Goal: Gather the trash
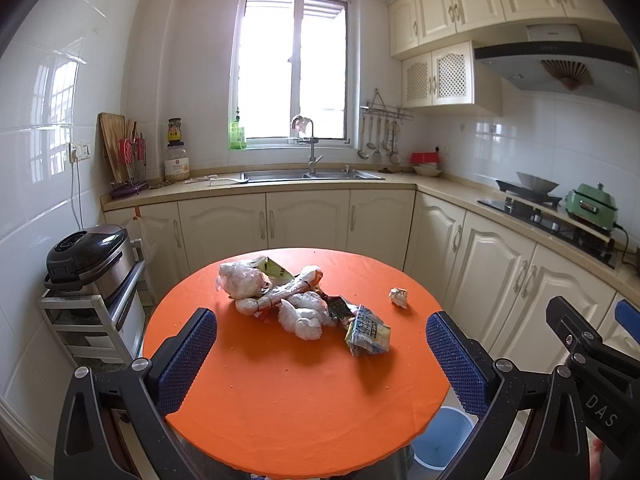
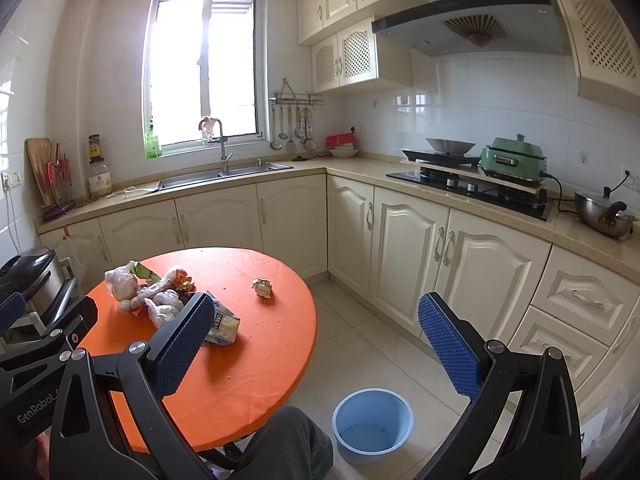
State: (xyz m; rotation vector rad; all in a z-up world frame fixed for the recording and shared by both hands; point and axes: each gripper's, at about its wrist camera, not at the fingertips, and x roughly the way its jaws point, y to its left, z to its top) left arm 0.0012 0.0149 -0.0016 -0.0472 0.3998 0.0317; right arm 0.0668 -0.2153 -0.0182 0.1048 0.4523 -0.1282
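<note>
With both the left gripper [image 1: 320,344] and right gripper [image 2: 316,344] spread wide and holding nothing, the trash pile [image 1: 296,300] sits mid-worktop [image 1: 280,400], and slippery bags could slide free before reaching the blue bin [image 2: 372,424] on the floor.

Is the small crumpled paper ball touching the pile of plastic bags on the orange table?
Apart. In the left wrist view, bare orange table shows plainly between the crumpled paper ball and the pile of plastic bags.
</note>
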